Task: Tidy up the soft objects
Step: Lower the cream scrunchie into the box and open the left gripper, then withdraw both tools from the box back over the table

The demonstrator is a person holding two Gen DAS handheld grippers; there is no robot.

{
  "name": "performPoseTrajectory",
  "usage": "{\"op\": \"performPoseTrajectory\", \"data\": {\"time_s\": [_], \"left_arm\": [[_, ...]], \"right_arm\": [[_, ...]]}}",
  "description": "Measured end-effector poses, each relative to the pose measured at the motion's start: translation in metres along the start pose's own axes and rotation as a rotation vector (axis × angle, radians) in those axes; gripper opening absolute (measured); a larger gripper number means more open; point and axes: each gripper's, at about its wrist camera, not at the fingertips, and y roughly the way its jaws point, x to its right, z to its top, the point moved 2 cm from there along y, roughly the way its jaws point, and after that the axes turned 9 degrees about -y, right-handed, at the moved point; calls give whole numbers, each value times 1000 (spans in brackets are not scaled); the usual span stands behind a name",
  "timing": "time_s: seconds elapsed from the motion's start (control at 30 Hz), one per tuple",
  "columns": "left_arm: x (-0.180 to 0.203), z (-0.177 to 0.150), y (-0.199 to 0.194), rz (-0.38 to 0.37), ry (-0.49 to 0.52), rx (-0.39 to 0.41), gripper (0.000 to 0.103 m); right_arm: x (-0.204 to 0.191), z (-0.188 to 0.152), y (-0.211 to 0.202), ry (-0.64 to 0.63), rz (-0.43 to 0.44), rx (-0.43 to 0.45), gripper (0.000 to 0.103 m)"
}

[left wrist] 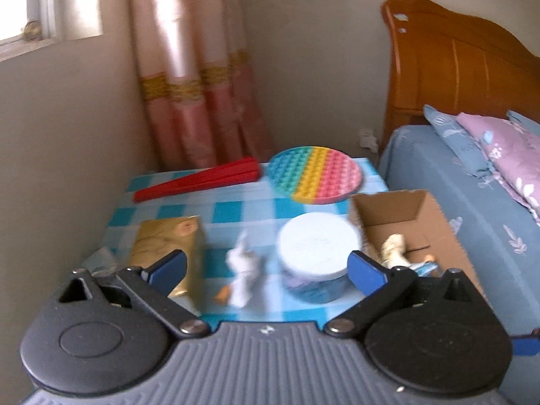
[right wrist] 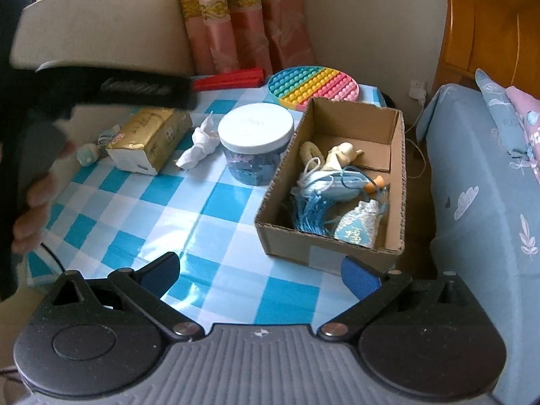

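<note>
A cardboard box [right wrist: 395,155] stands at the table's right side and holds several soft items: a blue tassel [right wrist: 308,211], a face mask [right wrist: 332,182], a cream plush [right wrist: 341,155] and a glittery pouch [right wrist: 359,222]. A crumpled white cloth [left wrist: 241,273] [right wrist: 200,146] lies between a gold tissue pack [left wrist: 168,241] [right wrist: 148,138] and a white-lidded jar [left wrist: 319,246] [right wrist: 254,126]. My left gripper [left wrist: 266,270] is open above the cloth and jar, nothing between its fingers. My right gripper [right wrist: 260,273] is open over the checkered table [right wrist: 202,222], empty, near the box's front corner.
A round rainbow pop mat [right wrist: 314,82] and a red wedge [right wrist: 229,79] lie at the back. A small pale blue toy [right wrist: 87,155] sits left of the tissue pack. A person's hand [right wrist: 32,209] holds the left gripper's handle. A bed [right wrist: 482,209] borders the right.
</note>
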Motion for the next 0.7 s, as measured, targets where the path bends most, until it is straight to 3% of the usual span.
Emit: {"op": "performPoseTrajectory", "data": {"time_s": [0.13,0.33,0.7], "left_arm": [[-27,-11,-9,45,-21,15,102],[-62,-26,-16,93,-66,21,102],[-112,-38,-21,115,-118,22,102]], "right_arm": [[-15,3,0,-13,-47,17,103],[-37,12,8,-6,-47,17,103],[-78,28,25,-29,-52,9,103]]}}
